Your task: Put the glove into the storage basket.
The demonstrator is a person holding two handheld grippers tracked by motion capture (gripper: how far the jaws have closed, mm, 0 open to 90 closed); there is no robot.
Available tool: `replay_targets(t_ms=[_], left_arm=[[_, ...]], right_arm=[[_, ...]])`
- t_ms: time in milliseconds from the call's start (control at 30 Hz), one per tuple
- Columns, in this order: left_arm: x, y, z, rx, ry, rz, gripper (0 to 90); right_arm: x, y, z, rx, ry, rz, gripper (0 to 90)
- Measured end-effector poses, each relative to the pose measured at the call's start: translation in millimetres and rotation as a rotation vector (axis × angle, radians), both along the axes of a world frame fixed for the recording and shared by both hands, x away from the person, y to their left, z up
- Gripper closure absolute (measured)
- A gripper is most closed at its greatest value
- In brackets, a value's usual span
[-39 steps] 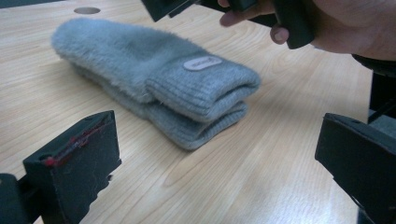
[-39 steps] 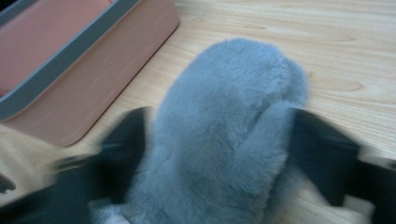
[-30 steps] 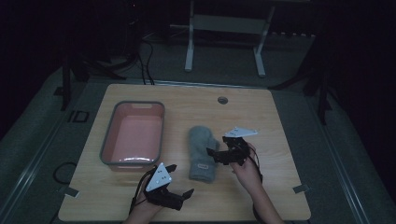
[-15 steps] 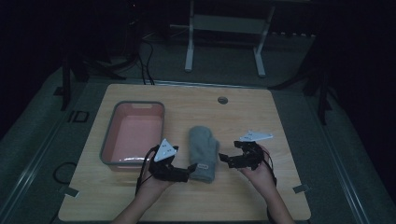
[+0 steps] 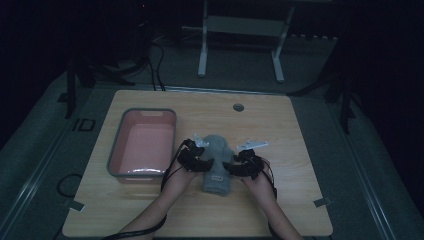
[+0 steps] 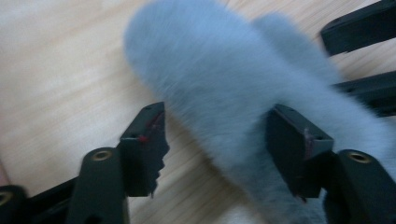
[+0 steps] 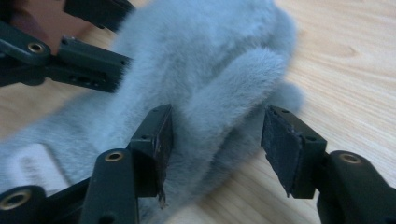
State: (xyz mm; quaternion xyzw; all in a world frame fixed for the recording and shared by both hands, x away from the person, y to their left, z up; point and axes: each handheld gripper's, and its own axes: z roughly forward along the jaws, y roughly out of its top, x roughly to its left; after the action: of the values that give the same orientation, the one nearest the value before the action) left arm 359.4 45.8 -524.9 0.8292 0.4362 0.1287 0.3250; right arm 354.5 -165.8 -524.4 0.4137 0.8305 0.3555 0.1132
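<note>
The grey furry mitten (image 5: pixel 216 162) lies flat on the pale wooden counter (image 5: pixel 300 150), near the middle of its near half and just right of the pink rectangular plastic tub (image 5: pixel 142 145), which sits by the counter's left edge. The left tongs (image 5: pixel 206 163), whose jaws have just been closing, straddle the mitten's left side unclenched: one pad touches the fur, the other stands clear. The right tongs (image 5: pixel 227 168), likewise closing, bracket the mitten's thumb, still released.
</note>
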Motion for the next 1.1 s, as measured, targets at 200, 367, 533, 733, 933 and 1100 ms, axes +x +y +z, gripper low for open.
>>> replay_targets(t_ms=[200,367,533,733,933,1100], left_arm=[[11.0,-4.6,-9.8,-0.013,0.055,-0.008,27.8],[16.8,-7.7,-14.8,-0.007,0.076,-0.036,28.2],[20.3,-8.2,-18.6,-0.05,0.105,-0.075,38.7],[21.0,-11.5,-21.3,-0.104,0.123,-0.114,62.6],[22.9,-10.5,-20.4,-0.128,0.142,-0.136,77.2],[24.0,-6.1,-15.0,-0.172,0.142,-0.137,80.7]], right_arm=[[8.4,-3.7,-12.9,-0.007,0.084,-0.045,37.2],[14.9,-4.6,-18.1,0.003,0.113,-0.003,42.1],[15.4,-3.8,-21.3,0.03,0.118,0.027,54.0],[15.2,-3.0,-22.7,0.047,0.11,0.051,68.3],[16.4,0.3,-17.8,0.01,0.112,0.083,78.9],[13.6,-5.3,-15.3,0.062,0.094,0.078,81.7]])
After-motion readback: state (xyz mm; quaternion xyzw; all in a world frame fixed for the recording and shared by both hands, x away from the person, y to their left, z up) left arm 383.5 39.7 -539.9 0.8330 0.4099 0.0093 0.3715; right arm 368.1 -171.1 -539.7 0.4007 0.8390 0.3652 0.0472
